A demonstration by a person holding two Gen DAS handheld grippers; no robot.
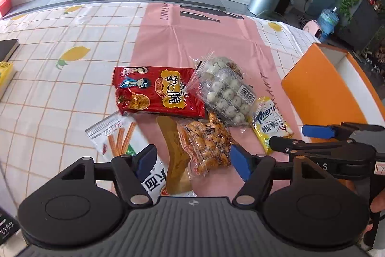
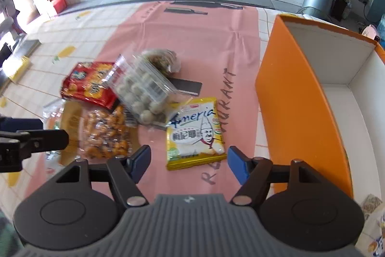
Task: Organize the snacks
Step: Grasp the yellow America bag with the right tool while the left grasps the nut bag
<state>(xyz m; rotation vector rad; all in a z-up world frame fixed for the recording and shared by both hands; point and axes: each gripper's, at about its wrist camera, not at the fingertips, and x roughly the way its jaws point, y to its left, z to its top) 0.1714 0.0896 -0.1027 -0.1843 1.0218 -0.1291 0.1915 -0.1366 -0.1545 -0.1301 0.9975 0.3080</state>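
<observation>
The snacks lie in a small pile on the pink mat (image 2: pixel 197 40) on the surface, just left of the orange box (image 2: pixel 296 98). The left claw (image 1: pixel 192 160) is apart and holds nothing; it hangs over the clear bag of orange snacks (image 1: pixel 207 146). The right claw (image 2: pixel 189 164) is apart too, over the yellow packet (image 2: pixel 195 134).

I think all the bags are light, soft and crinkly, so they may slip. The yellow packet lies flat by itself, so pinching one edge looks best. The clear pack of white balls (image 1: pixel 226 93) looks stiffer and could crack if squeezed hard.

The red bag (image 1: pixel 156 90) lies partly under that pack. The white stick packet (image 1: pixel 115 136) is partly hidden behind the left claw. A dark flat thing (image 2: pixel 187 86) peeks out behind the pile; I cannot tell what it is. The bottom of the box is mostly cut off.
</observation>
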